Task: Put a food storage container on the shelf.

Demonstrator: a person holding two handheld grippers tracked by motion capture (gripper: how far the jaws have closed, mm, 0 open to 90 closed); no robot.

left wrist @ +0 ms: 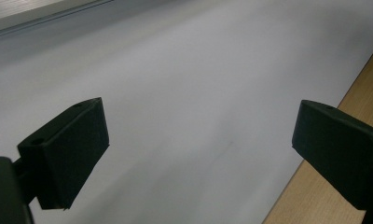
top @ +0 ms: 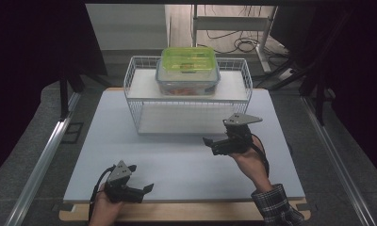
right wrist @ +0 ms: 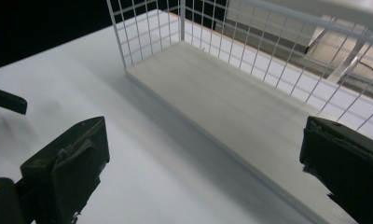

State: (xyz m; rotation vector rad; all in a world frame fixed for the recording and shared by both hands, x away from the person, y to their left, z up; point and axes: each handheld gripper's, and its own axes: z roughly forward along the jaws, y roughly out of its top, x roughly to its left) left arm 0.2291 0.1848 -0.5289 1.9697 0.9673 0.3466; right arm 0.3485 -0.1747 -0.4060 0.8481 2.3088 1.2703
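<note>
Two grippers: left gripper (top: 140,188) and right gripper (top: 210,145), jaws wide apart, holding nothing.
Wire rack (top: 135,89): lidded box (top: 188,70) on top shelf.

White wire rack (top: 138,89), matt tabletop (top: 177,160)

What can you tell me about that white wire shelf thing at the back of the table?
The wire rack is white, with thin grid sides and two pale flat shelves. It stands upright at the far middle of the grey table mat. A clear food box with a green lid sits on its top shelf; the lower shelf looks bare.
</note>
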